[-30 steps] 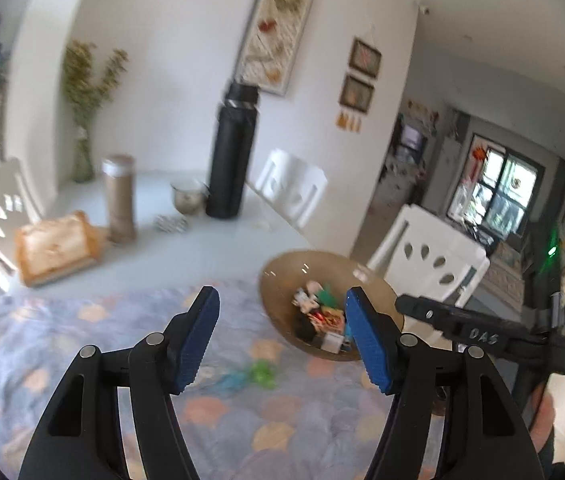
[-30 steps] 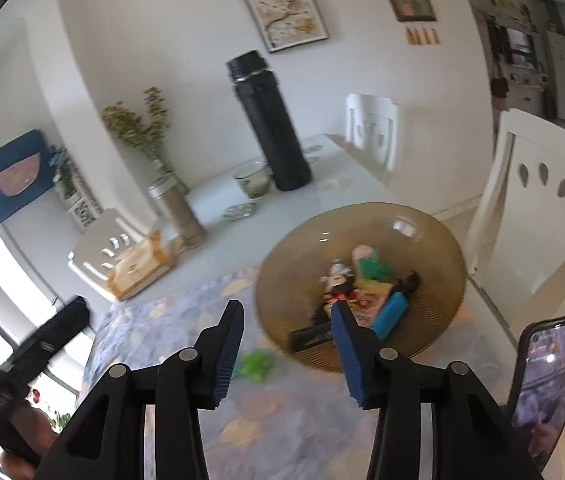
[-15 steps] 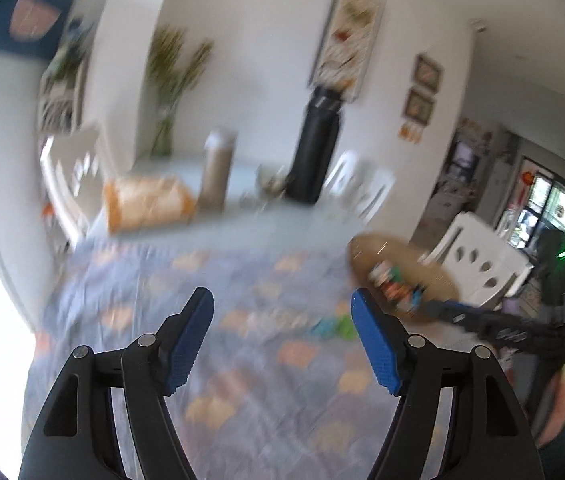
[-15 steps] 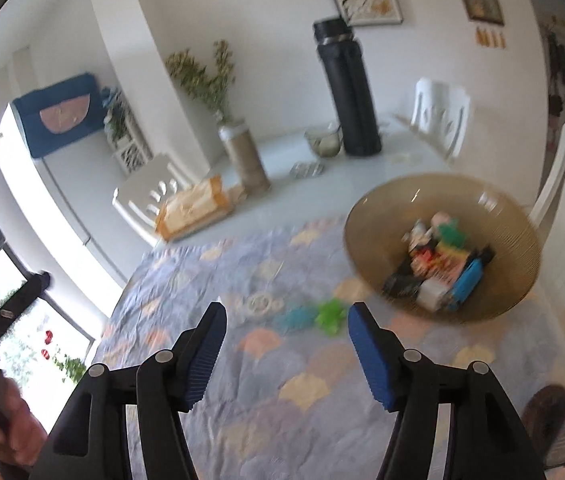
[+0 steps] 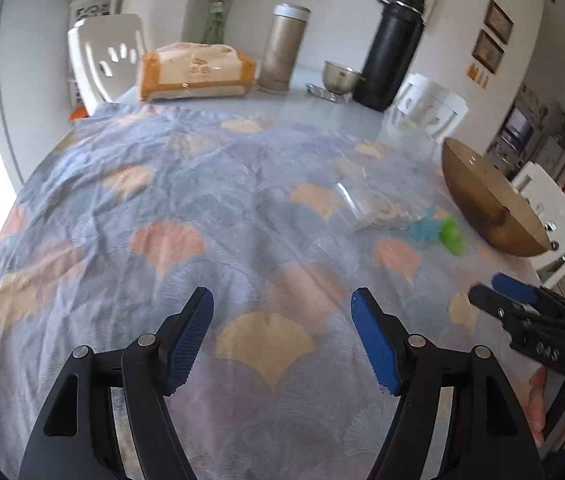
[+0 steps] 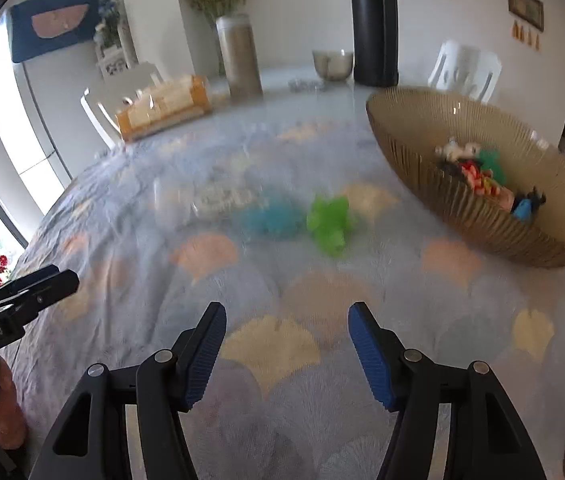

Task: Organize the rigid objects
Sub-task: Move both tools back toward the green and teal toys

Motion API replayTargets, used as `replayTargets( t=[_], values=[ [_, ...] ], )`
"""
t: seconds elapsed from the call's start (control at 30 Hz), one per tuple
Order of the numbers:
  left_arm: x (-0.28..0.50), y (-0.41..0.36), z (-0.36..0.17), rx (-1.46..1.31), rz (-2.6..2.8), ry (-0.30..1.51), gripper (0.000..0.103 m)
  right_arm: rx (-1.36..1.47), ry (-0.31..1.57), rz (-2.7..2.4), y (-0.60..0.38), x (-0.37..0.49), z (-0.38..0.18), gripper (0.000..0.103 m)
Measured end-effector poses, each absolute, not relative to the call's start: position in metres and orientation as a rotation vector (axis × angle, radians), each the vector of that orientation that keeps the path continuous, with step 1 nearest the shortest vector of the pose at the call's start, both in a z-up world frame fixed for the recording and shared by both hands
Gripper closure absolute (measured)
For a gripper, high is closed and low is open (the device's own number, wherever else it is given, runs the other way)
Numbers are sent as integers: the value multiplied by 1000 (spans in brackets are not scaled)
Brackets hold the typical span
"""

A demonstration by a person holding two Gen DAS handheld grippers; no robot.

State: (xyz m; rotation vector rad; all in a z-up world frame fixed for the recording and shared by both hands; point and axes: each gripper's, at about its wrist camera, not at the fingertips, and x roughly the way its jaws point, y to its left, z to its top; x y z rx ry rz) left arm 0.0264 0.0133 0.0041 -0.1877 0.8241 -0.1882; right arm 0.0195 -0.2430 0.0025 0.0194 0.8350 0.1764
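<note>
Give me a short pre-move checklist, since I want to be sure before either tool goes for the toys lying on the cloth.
1. Left tool empty and open, jaws just widened: ok.
2. Right tool empty and open, jaws just widened: ok.
3. Green toy and blue toy lying free on the patterned cloth, nothing on top: ok.
4. Exact shape and grip faces of the two toys: cannot tell, both views are blurred.
5. Room left in the brown bowl: ok, items fill only one side.
6. Path from right tool to green toy unobstructed: ok.
</note>
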Motion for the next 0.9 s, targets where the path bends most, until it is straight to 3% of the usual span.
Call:
replayTargets(
  t=[0.07,0.67,0.9],
  values=[
    [27,19,2,-220,-198,831,33,16,838,177,-243,20,2,29],
    [34,14,10,-170,-123,868,33,213,798,63,-289,18,23,28],
    [85,-18,40,-292,-381,941,33,147,1034,210,-274,69,22,28]
  ],
)
